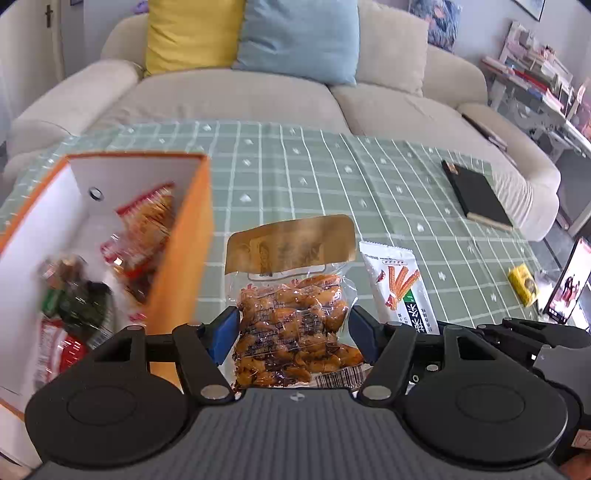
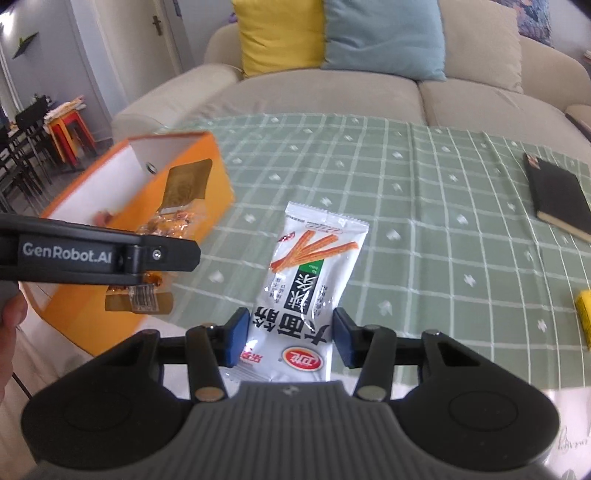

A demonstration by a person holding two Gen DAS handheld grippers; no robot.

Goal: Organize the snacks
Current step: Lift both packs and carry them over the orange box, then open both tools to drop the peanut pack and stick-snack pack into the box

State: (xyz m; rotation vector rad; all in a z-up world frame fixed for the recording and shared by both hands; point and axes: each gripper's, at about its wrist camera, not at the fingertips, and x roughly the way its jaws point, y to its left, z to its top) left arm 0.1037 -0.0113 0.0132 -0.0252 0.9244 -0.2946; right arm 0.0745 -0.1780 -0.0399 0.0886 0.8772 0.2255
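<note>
A beige sofa runs behind the table, with a yellow cushion and a blue cushion leaning side by side on its back.

The table, under a green checked cloth, stands in front of it. An orange box with white inner walls sits at the table's left edge, open on top, with several snack packets lying inside, blurred in the left wrist view. A black notebook lies near the far right edge, well apart from the box. A small yellow packet lies close to the near right corner.

The left gripper holds a clear bag of brown snacks with a gold top, its blue pads pressed against the bag's two sides. In the right wrist view this bag hangs in the air just beside the box's near right wall, lifted off the cloth.

A white packet of spicy sticks lies flat on the cloth near the front edge, just right of the box. The right gripper sits over its lower end with the fingers spread, one blue pad on each side of the packet; I cannot tell whether they touch it.
</note>
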